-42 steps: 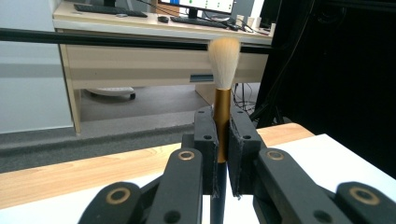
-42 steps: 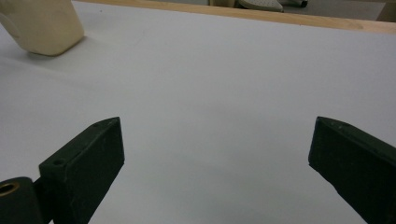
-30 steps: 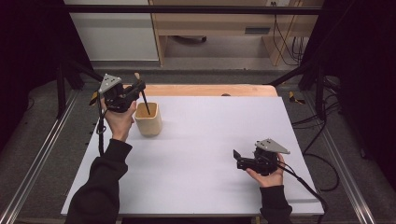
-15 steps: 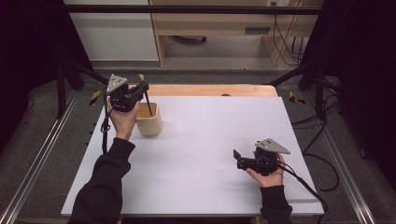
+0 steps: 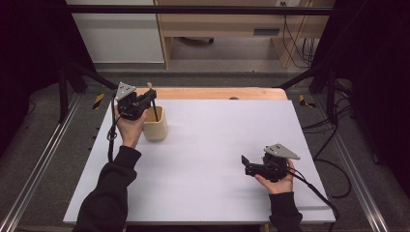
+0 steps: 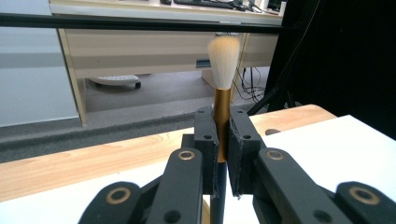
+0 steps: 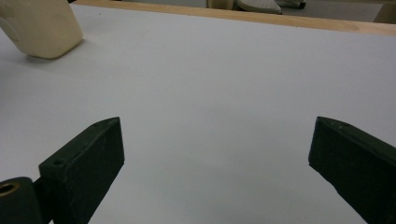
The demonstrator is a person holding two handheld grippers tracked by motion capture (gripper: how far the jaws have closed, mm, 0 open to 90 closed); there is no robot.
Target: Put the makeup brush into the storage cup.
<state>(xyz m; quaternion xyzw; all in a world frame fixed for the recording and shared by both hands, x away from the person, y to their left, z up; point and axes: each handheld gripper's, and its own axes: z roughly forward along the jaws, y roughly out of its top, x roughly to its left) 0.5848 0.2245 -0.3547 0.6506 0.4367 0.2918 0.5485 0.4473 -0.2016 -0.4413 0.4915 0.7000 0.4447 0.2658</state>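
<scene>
- My left gripper [image 6: 222, 154] has its jaws closed on a brush [image 6: 223, 88]; in the left gripper view they pinch its gold ferrule, the pale bristle tuft standing straight up above them and the dark handle dropping out of sight below.
- In the high view that same gripper [image 5: 145, 102] sits at the far left of the table, held up by the left hand [image 5: 129, 128], with the brush [image 5: 153, 107] running down from it toward a cream cup [image 5: 155, 125].
- The handle's lower end looks to be inside the cup's mouth, though I cannot tell whether it touches the bottom.
- The cup stands upright on the white tabletop [image 5: 217, 145], just right of my left hand, close to the far wooden edge [image 5: 217, 93].
- My right gripper [image 7: 215, 154] is spread wide, nothing between the jaws, only bare white surface ahead; the cup [image 7: 39, 25] shows at the far left of that view.
- From above, the right gripper [image 5: 247, 164] lies low at the near right of the table, cradled in the right hand [image 5: 278, 180], jaws pointing left, well apart from the cup.
- Its cable [image 5: 314, 191] trails off toward the near right edge.
</scene>
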